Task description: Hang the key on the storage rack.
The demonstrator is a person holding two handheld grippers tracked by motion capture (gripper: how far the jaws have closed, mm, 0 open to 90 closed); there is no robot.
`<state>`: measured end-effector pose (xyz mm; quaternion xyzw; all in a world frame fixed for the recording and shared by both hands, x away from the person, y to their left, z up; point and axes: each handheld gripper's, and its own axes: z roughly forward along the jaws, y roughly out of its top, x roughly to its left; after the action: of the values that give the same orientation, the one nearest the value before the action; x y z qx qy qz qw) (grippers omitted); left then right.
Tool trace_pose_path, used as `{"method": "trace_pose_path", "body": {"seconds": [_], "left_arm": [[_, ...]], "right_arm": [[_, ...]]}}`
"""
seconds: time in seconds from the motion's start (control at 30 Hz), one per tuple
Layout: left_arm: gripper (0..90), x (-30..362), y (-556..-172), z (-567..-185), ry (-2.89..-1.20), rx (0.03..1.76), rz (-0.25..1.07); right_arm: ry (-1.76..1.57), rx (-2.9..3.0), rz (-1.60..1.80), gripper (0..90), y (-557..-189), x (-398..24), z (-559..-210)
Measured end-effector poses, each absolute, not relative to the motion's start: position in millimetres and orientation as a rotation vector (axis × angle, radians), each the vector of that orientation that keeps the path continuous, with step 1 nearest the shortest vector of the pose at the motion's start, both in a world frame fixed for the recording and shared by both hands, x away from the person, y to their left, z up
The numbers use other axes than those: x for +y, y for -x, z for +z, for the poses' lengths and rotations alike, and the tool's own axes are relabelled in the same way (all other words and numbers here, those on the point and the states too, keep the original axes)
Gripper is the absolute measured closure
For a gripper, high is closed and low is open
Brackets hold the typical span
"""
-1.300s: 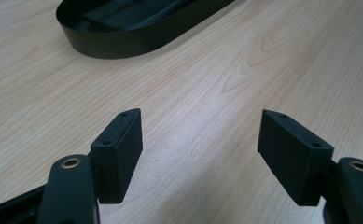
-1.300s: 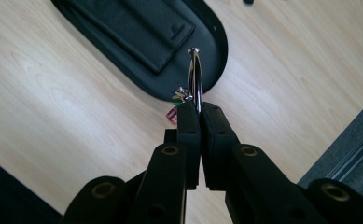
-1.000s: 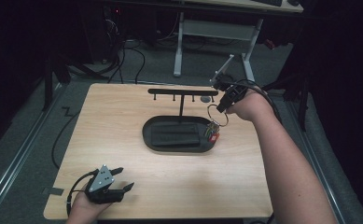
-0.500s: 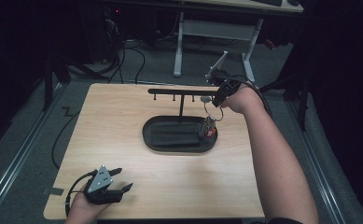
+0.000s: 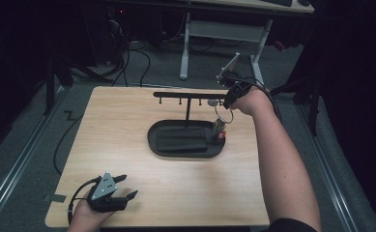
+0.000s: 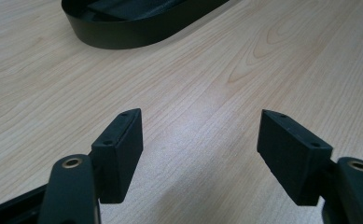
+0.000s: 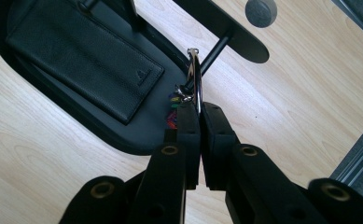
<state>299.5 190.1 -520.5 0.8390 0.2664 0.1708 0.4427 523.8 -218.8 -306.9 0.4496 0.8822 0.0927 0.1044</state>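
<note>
A: What is the right gripper (image 7: pixel 194 112) carrying?

B: A key ring (image 7: pixel 195 81). Its jaws are pinched tight on the lower arc of a thin, shiny metal loop, which stands edge-on above the pads in the right gripper view. Small bright tags (image 7: pixel 172 116) in red, blue and yellow hang beside the left pad, too crowded to tell apart.

A: And from above?

B: In the high view the ring (image 5: pixel 224 114) hangs under the right gripper (image 5: pixel 228 100), with a dark fob and a red piece (image 5: pixel 219 130) dangling from it. That bunch sits over the right end of the tray (image 5: pixel 159 145), just below the right end of the rack (image 5: pixel 176 94). I cannot tell if the fob touches the tray.

A: What is the rack like?

B: A black bar on a thin post rising from the tray, with short pegs hanging under it. A grey round knob (image 5: pixel 212 102) shows near its right end, close to the ring.

A: Anything in the tray?

B: A flat black wallet (image 7: pixel 83 58) with a pebbled surface and a small stamped mark, lying near the keys.

A: The left gripper?

B: The left gripper (image 5: pixel 122 187) rests at the near left corner of the bench (image 5: pixel 127 121), jaws wide apart, nothing between them, well away from the tray.
</note>
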Motion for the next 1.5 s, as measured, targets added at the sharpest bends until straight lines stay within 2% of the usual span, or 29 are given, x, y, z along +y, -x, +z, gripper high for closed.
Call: {"method": "trace_pose_path", "body": {"seconds": [0.27, 0.37, 0.63, 0.83, 1.0, 1.1, 1.5], "left_arm": [[32.0, 190, -300, -521, -2.084, 0.660, 0.421], [32.0, 190, -300, -521, -2.083, 0.659, 0.422], [32.0, 190, -300, -521, -2.086, 0.655, 0.422], [32.0, 190, -299, -520, -2.084, 0.650, 0.426], [32.0, 188, -298, -520, -2.086, 0.646, 0.423], [31.9, 187, -298, -520, -2.088, 0.645, 0.422], [31.9, 188, -298, -521, -2.090, 0.658, 0.420]], "right_arm": [[-1.325, 2.580, 0.301, 86.9, -526, -219, -313], [-1.322, 2.561, 0.304, 80.7, -526, -218, -311], [-1.294, 2.523, 0.340, 76.7, -517, -215, -302], [-1.302, 2.504, 0.359, 65.7, -501, -216, -307], [-1.315, 2.452, 0.440, 45.6, -485, -221, -316], [-1.332, 2.428, 0.482, 38.7, -474, -227, -322], [-1.342, 2.322, 0.636, 25.8, -430, -240, -355]]}}
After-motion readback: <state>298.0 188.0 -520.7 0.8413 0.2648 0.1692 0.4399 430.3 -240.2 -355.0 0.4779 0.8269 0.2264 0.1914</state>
